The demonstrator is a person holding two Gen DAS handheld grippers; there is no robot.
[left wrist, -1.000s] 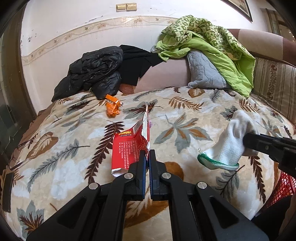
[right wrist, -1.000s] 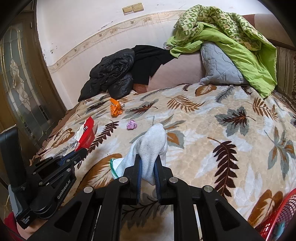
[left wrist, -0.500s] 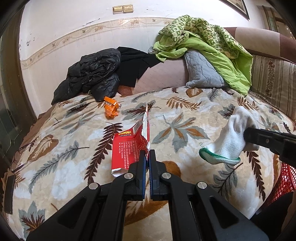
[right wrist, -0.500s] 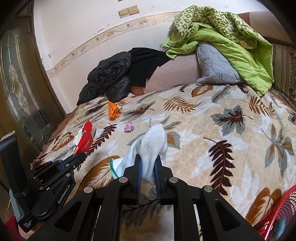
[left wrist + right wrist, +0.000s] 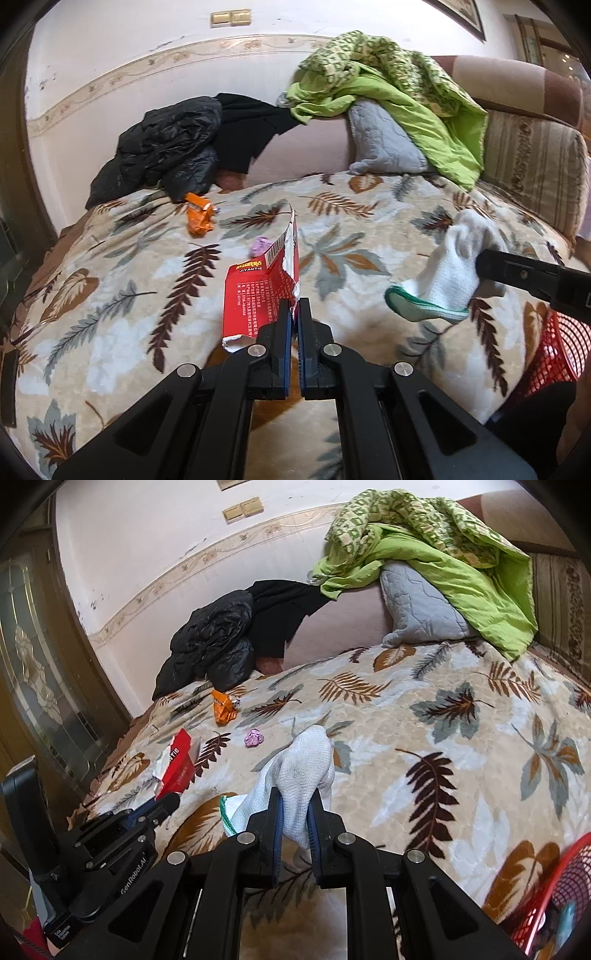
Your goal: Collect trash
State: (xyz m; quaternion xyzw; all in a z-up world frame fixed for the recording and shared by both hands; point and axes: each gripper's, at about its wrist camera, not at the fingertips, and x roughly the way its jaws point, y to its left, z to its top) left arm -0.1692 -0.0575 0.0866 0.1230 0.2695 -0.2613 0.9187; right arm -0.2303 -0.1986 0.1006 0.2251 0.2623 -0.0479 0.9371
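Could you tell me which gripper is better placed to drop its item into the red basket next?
Right. The right gripper, shut on the sock, has the red basket at its own side. The left gripper, holding the red packet, sits farther from it.

The red mesh plastic basket (image 5: 554,890) is cut off by the picture's corner. Small print on the torn red cardboard packet (image 5: 258,291) is unreadable.
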